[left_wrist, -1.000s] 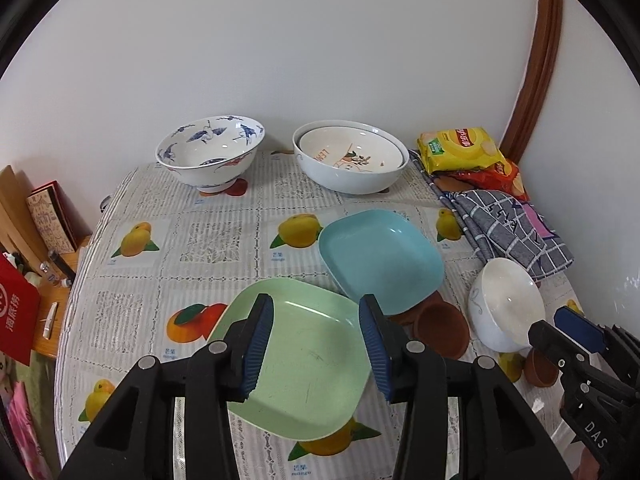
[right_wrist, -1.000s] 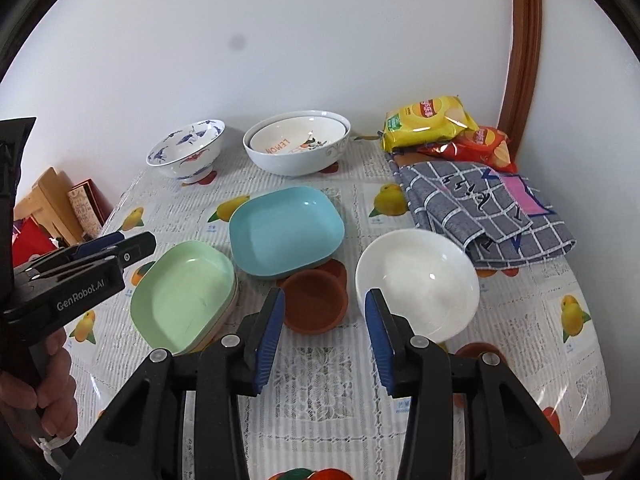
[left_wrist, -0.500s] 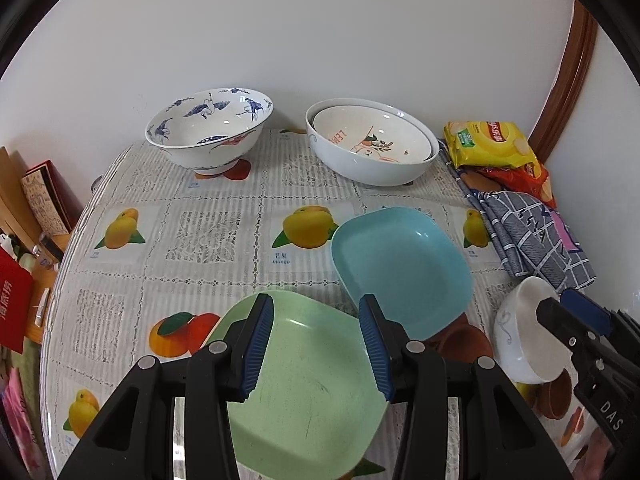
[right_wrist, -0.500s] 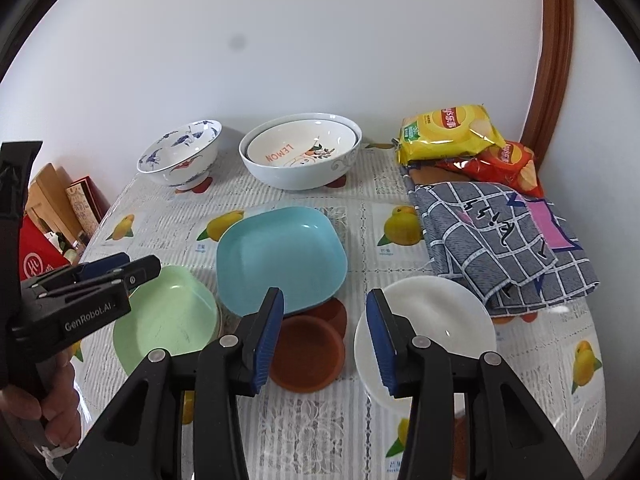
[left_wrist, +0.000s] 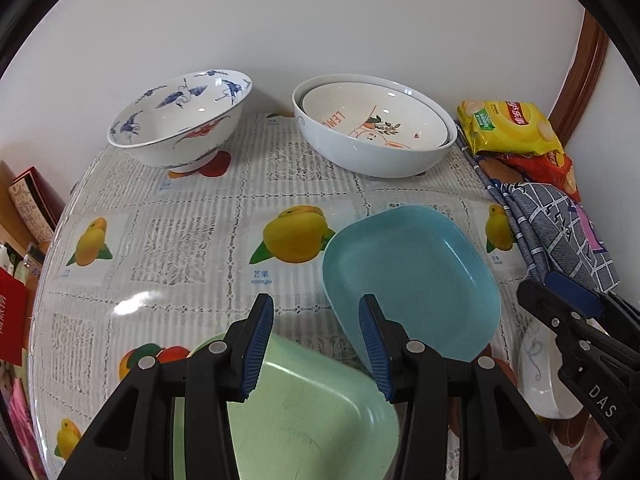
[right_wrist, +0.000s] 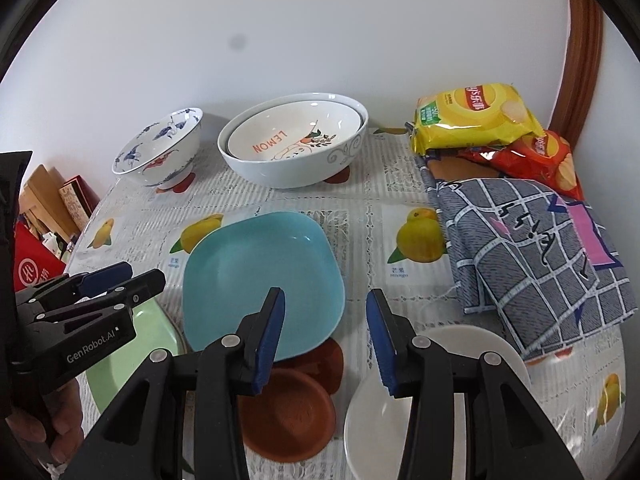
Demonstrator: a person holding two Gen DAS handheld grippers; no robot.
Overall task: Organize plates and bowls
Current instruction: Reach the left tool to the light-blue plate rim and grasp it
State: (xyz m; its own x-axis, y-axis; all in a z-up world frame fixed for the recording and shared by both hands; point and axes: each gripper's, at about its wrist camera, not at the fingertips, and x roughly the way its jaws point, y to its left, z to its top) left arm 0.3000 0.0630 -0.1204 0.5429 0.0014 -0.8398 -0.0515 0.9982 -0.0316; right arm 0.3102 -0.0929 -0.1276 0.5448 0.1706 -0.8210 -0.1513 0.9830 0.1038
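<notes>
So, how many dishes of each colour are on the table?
Green plate: 1
Blue plate: 1
Brown saucers: 2
Plain white bowl: 1
Blue-patterned bowl: 1
Nested white bowls: 2
Total: 8

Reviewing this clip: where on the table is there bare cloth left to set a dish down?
Bare cloth runs left of the blue plate, between the crane bowl and the green plate. A narrower strip lies between the blue plate and the checked cloth. The near side is crowded: brown saucers, white bowl, both open hand-held grippers.
</notes>
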